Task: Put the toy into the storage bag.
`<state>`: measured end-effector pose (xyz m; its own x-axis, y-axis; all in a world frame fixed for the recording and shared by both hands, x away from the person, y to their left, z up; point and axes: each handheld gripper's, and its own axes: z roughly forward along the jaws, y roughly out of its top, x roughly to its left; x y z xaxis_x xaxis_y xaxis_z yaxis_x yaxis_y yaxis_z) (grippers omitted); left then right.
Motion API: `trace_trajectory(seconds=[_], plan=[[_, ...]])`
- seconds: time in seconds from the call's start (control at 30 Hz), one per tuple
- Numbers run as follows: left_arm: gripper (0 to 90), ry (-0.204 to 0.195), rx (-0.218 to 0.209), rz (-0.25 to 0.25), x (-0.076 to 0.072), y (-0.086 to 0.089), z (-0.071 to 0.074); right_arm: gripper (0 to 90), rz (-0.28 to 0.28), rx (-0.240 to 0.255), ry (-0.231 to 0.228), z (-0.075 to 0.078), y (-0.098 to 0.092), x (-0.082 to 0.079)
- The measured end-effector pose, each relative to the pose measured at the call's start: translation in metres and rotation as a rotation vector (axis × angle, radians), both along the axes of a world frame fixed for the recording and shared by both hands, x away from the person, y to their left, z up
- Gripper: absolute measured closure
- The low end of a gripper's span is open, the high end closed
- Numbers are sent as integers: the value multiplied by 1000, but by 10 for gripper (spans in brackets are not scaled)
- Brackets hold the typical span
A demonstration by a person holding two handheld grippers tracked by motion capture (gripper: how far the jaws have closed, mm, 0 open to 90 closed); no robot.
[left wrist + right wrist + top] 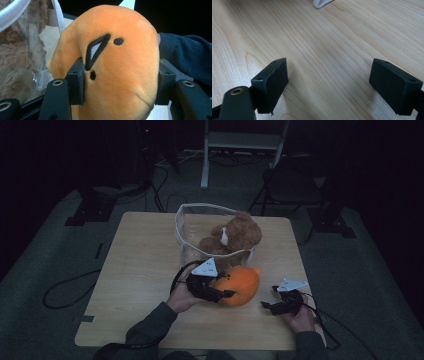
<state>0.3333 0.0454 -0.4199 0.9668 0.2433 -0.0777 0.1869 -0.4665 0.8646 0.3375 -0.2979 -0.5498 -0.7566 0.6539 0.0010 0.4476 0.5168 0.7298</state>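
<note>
The wooden table (140, 270) carries a clear, white-rimmed basket (186, 227) at about twelve o'clock from its centre, and a brown teddy bear (235, 236) sits inside it with a small white tag on its chest; no writing on the tag can be read. Just in front of the basket, at about six o'clock from it, is the orange plush toy (242, 285), touching or nearly touching the basket's near wall. The left gripper (220, 293) is clamped on that toy: in the left gripper view the two black pads press into the orange plush toy (117, 67) from both sides, and its stitched black eye dots and mouth show between them. A crumpled clear wrapper (41, 79) with faint, illegible print lies at nine o'clock of the toy in that view. The right gripper (266, 306) rests at four o'clock from the table's centre, well apart from the toy, its jaws spread wide over bare wood with nothing between them.
</note>
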Motion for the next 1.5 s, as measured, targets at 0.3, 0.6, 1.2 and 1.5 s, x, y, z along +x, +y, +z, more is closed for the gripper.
trace_trajectory(seconds=[0.3, 0.6, 1.2, 1.5], plan=[[420, 0, -14, -3, 0, 2, 7, 146, 0, -1, 1, 0, 0, 0], [419, 1, -23, -4, 0, 5, 12, 146, 0, 0, 0, 0, 0, 0], [419, -20, -46, -12, -1, 8, 27, 146, -1, 0, 1, 0, 0, 0], [419, -16, -64, -10, -1, 9, 32, 146, 0, -1, 0, 0, 0, 0]])
